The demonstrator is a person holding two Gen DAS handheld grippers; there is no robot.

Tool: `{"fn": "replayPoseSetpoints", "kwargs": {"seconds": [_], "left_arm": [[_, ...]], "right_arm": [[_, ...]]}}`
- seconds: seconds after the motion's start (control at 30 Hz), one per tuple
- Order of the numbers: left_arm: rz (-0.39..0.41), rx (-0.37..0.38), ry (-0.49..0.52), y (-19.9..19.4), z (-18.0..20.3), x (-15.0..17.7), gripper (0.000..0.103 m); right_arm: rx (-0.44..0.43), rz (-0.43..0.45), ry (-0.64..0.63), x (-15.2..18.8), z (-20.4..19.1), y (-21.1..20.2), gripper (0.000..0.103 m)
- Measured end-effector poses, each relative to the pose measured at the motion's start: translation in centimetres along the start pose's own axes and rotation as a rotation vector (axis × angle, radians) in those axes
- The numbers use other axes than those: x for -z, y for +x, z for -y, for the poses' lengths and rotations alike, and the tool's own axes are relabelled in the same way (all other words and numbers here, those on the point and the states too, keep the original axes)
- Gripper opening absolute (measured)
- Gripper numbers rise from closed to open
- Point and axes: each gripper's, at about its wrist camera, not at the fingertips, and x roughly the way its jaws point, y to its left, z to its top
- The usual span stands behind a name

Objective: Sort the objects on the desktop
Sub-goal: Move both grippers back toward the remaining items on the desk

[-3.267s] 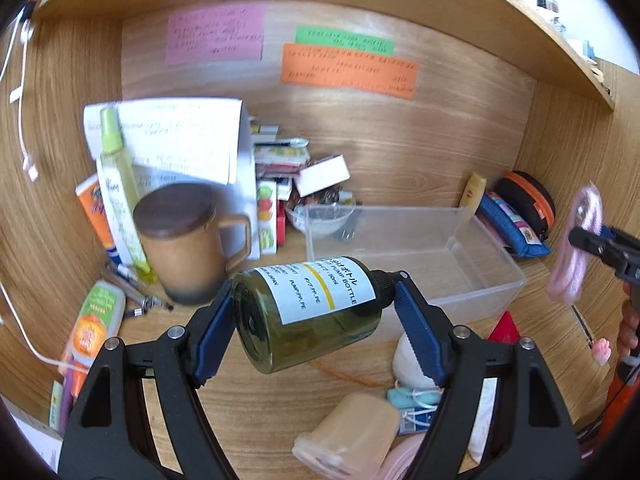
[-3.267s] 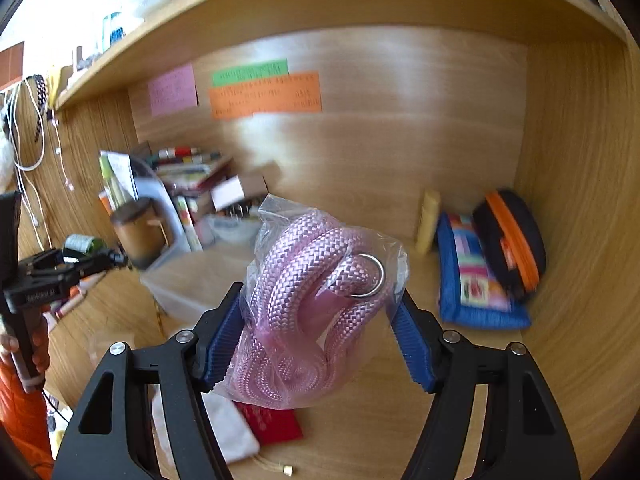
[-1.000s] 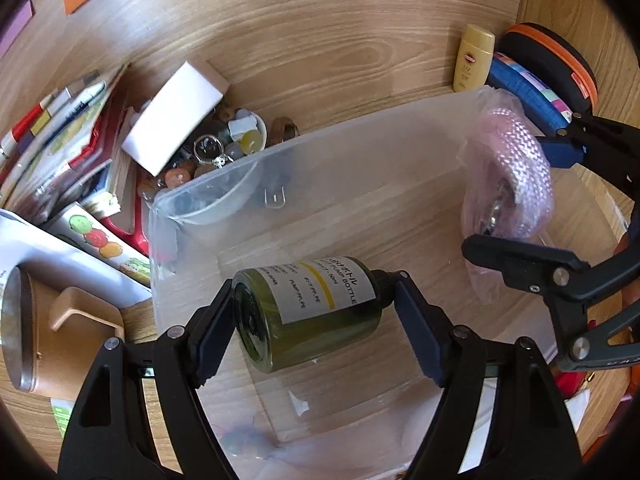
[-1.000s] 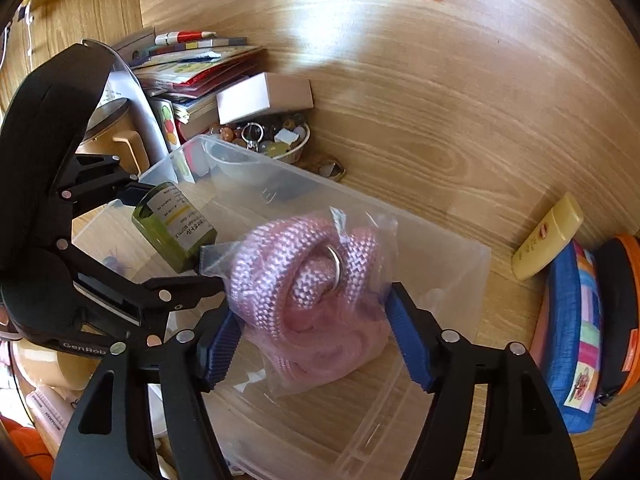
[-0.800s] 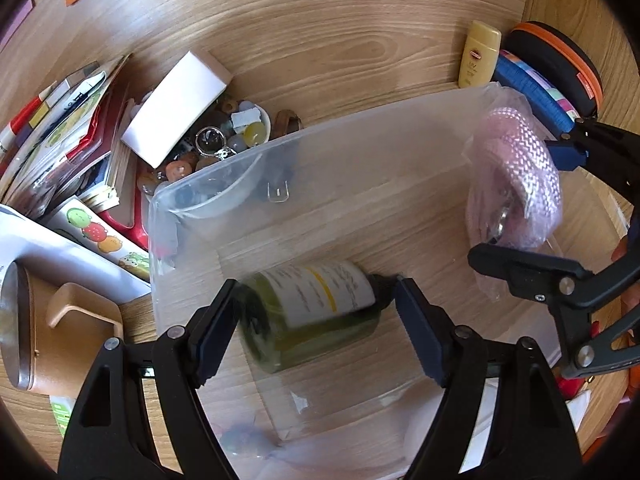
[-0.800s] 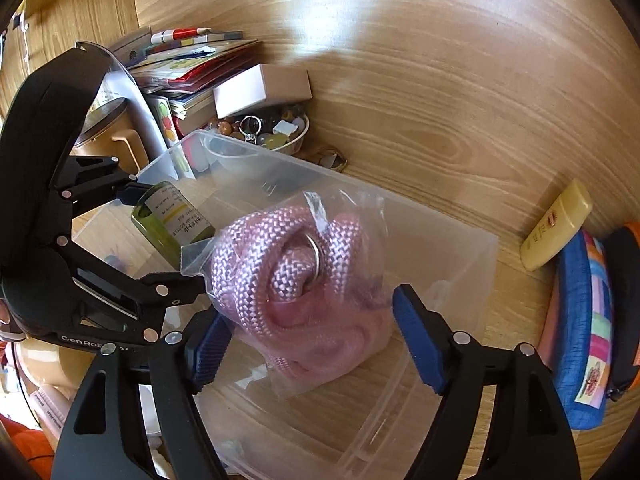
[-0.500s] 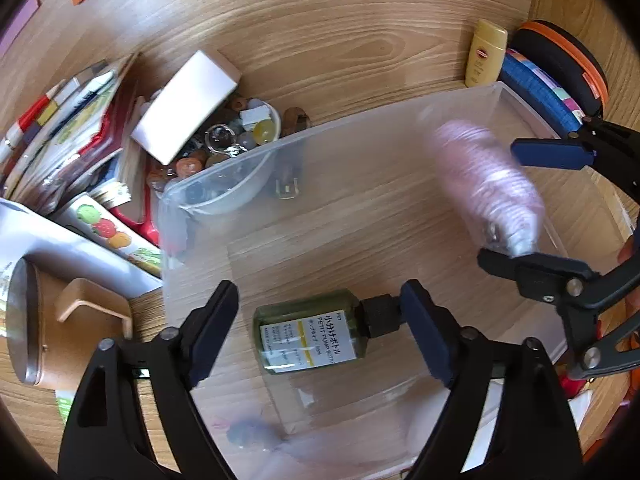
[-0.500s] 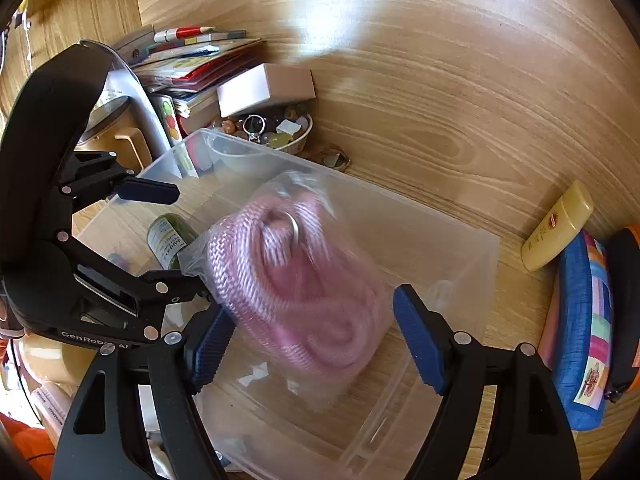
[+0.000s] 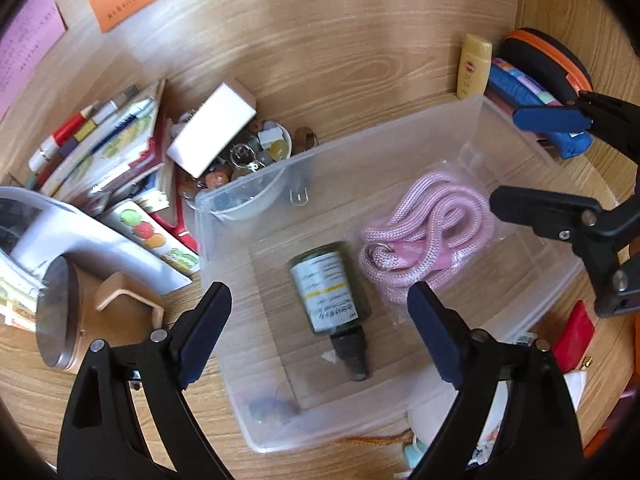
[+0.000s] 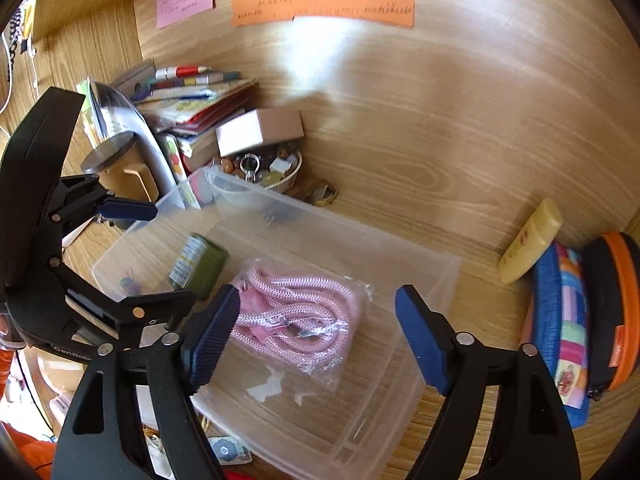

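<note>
A clear plastic bin (image 9: 256, 184) (image 10: 444, 276) stands on the wooden desk. On its floor lies a dark green bottle (image 9: 330, 284) (image 10: 198, 264) with a white label, its cap toward me. Beside it lies a bagged coil of pink rope (image 9: 424, 228) (image 10: 296, 312). My left gripper (image 9: 320, 328) hangs above the bottle, jaws still opening, pads clear of it. My right gripper (image 10: 318, 332) hangs above the rope bag, jaws also opening, nothing pressed between them. Each gripper shows in the other's view: the right gripper (image 9: 538, 160) and the left gripper (image 10: 160, 256).
A brown lidded mug (image 9: 80, 312), stacked books (image 9: 116, 152), a white box (image 9: 212, 132) and a bowl of trinkets (image 9: 248, 164) crowd the bin's left. A yellow tube (image 10: 530, 240), a blue pouch (image 10: 560, 332) and an orange-trimmed case (image 10: 612, 304) sit at the right.
Both grippers let go: the green bottle dropped from the left jaws and the pink rope bag from the right, both onto the bin floor. Both grippers have opened wider and risen.
</note>
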Motion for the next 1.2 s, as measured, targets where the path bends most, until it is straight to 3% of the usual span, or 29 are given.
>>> {"fn": "replayPoseSetpoints", "kwargs": {"seconds": [0.17,0.37,0.63,1.0,1.2], "left_arm": [[0.056,-0.015,-0.011,-2.7,-0.3,0.6,0.091],[0.149,-0.013,-0.071,-6.3,-1.6,1.3,0.095],[0.248,-0.025,-0.152,-10.6,-2.6,4.6,0.098],[0.284,-0.063,-0.231,-13.4,-2.2,10.9,0.099],[0.262,-0.056,-0.247,-13.0,-0.6,13.9,0.099]], "right_arm": [[0.013,0.062,-0.005,-0.4,-0.3,-2.5,0.086],[0.045,0.122,0.001,0.0,-0.7,-5.5,0.096],[0.068,0.160,0.014,2.3,-1.4,-8.9,0.096],[0.070,0.188,0.006,6.5,-5.1,-11.5,0.097],[0.063,0.144,-0.022,9.3,-7.3,-11.4,0.097]]}}
